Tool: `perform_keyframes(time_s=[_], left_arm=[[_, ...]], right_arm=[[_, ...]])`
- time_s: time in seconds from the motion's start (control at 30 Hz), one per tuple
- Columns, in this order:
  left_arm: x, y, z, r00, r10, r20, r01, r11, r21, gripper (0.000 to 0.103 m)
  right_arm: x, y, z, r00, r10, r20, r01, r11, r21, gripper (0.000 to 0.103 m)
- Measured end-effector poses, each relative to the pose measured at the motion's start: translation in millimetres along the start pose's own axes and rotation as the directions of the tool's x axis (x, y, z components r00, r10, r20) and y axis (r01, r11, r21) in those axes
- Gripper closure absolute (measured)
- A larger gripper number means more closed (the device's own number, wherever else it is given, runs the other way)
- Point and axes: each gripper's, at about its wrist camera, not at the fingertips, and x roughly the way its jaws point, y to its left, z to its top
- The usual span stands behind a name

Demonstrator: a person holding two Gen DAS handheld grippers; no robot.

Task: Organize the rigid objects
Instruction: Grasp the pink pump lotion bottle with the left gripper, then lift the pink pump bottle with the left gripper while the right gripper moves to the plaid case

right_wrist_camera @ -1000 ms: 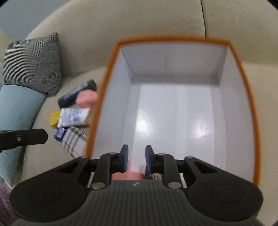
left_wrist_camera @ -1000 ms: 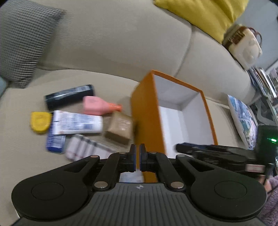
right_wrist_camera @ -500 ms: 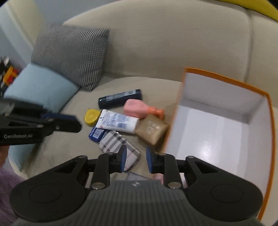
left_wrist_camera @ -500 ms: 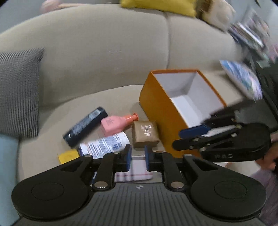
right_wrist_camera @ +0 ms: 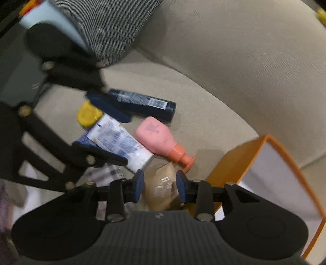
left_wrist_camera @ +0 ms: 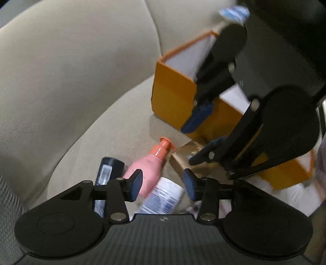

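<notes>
Several toiletries lie in a pile on the beige sofa seat (right_wrist_camera: 203,97): a pink bottle (right_wrist_camera: 156,134) with an orange cap, a white tube (right_wrist_camera: 120,140), a dark blue tube (right_wrist_camera: 142,102), a yellow item (right_wrist_camera: 88,115) and a brown box (right_wrist_camera: 163,183). An orange box (right_wrist_camera: 234,163), white inside, stands open to their right. My left gripper (left_wrist_camera: 162,185) hovers over the pink bottle (left_wrist_camera: 148,169) and white tube (left_wrist_camera: 165,197), its jaws opening and pressing on nothing. My right gripper (right_wrist_camera: 160,185) hangs over the brown box, its jaws also opening around it without pressing.
A black-and-white patterned cushion (right_wrist_camera: 106,26) and a light blue one (right_wrist_camera: 51,14) lie left of the pile. A plaid item (right_wrist_camera: 108,173) sits at the pile's near edge. The two grippers are close together, the left gripper (right_wrist_camera: 114,136) crossing the right wrist view.
Both grippers have swung away from the orange box to above the pile of toiletries and rolled. Both pairs of jaws have widened from nearly shut.
</notes>
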Motion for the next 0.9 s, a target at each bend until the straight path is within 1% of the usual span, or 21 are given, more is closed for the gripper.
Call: perform_keyframes(time_s=[0.03, 0.17, 0.27, 0.33, 0.43, 0.53, 0.57, 0.67, 0.73, 0.83, 0.9], left_arm=[[7.8, 2.6, 2.8, 1.000, -0.011, -0.011, 0.011, 0.999, 0.032, 0.049], [30.5, 11.2, 12.1, 0.999, -0.021, -0.038, 0.025, 0.993, 0.112, 0.048], [48.0, 12.6, 18.4, 0.997, -0.030, -0.075, 0.042, 0.984, 0.172, 0.048], [59.3, 12.7, 20.4, 0.995, -0.031, -0.096, 0.050, 0.978, 0.204, 0.048], [71.6, 12.0, 20.2, 0.993, -0.026, -0.120, 0.052, 0.973, 0.223, 0.050], [80.1, 7.6, 18.4, 0.992, -0.018, -0.122, 0.046, 0.972, 0.232, 0.052], [83.7, 8.2, 18.8, 0.993, -0.014, -0.119, 0.042, 0.971, 0.237, 0.055], [89.4, 6.7, 18.4, 0.994, 0.004, -0.111, 0.022, 0.972, 0.233, 0.056], [88.0, 5.4, 16.4, 0.996, 0.018, -0.092, 0.002, 0.976, 0.218, 0.058], [80.6, 6.9, 12.5, 0.996, 0.056, -0.066, -0.045, 0.986, 0.158, 0.063], [72.6, 11.1, 8.4, 0.995, 0.085, -0.051, -0.080, 0.993, 0.085, 0.065]], right_arm=[[3.5, -3.8, 3.0, 1.000, 0.008, -0.012, -0.008, 1.000, -0.016, 0.065], [12.3, -15.3, 12.1, 0.997, 0.065, -0.045, -0.068, 0.995, -0.075, 0.066], [17.0, -21.1, 18.1, 0.996, 0.071, -0.062, -0.077, 0.990, -0.117, 0.066], [18.9, -25.4, 20.3, 0.994, 0.091, -0.067, -0.099, 0.987, -0.127, 0.066], [20.4, -30.6, 22.0, 0.991, 0.114, -0.065, -0.121, 0.986, -0.115, 0.066], [22.6, -31.9, 21.9, 0.990, 0.123, -0.062, -0.130, 0.985, -0.117, 0.066], [23.6, -30.6, 22.3, 0.991, 0.123, -0.061, -0.130, 0.985, -0.118, 0.066], [25.3, -30.8, 21.9, 0.990, 0.127, -0.057, -0.133, 0.985, -0.111, 0.066], [24.3, -29.4, 19.7, 0.991, 0.127, -0.052, -0.131, 0.986, -0.104, 0.066], [21.5, -28.2, 18.1, 0.991, 0.125, -0.041, -0.128, 0.988, -0.089, 0.066], [17.0, -29.4, 18.4, 0.991, 0.132, -0.032, -0.134, 0.989, -0.067, 0.066]])
